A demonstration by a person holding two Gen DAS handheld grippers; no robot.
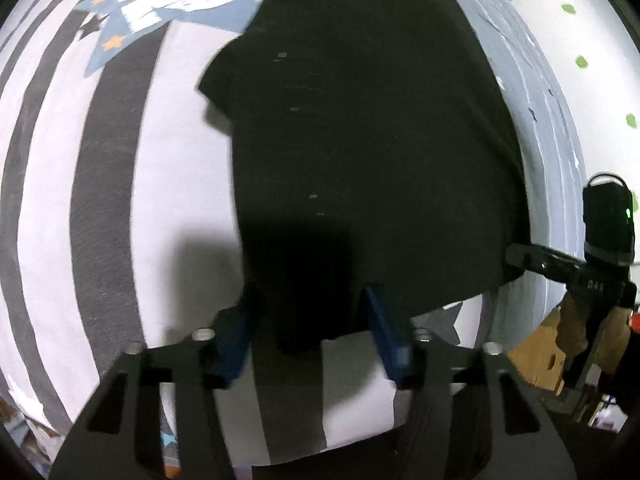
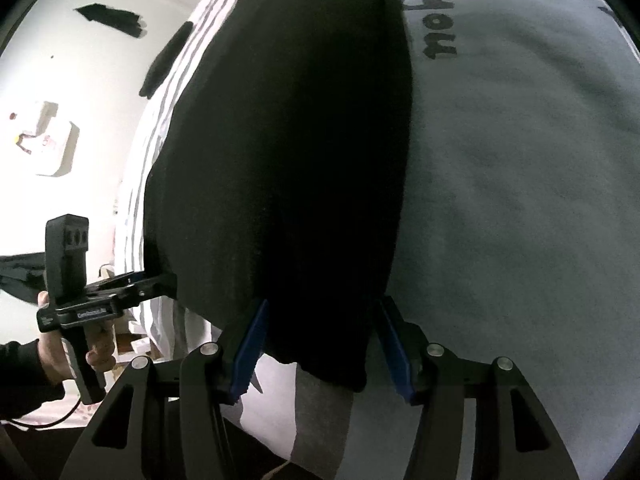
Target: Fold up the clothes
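A black garment (image 1: 360, 120) (image 2: 288, 140) lies flat on a bed, partly over a white sheet with grey stripes (image 1: 120, 200). My left gripper (image 1: 310, 296) points down at the garment's near hem. Its blue pads stand apart, a flap of cloth lies between them, and a gap shows beside the left pad. My right gripper (image 2: 320, 304) straddles the hem further right, with cloth filling the space between its spread pads. Each gripper also shows in the other's view, tip at a near corner: the right gripper (image 1: 512, 256) and the left gripper (image 2: 168, 280).
A blue star print (image 1: 172, 0) marks the striped sheet beyond the garment. A grey cover with black lettering (image 2: 520, 200) lies to the right of it. A person's hands (image 2: 56, 352) (image 1: 616, 332) hold the handles. A cardboard box (image 1: 536, 356) stands past the bed's edge.
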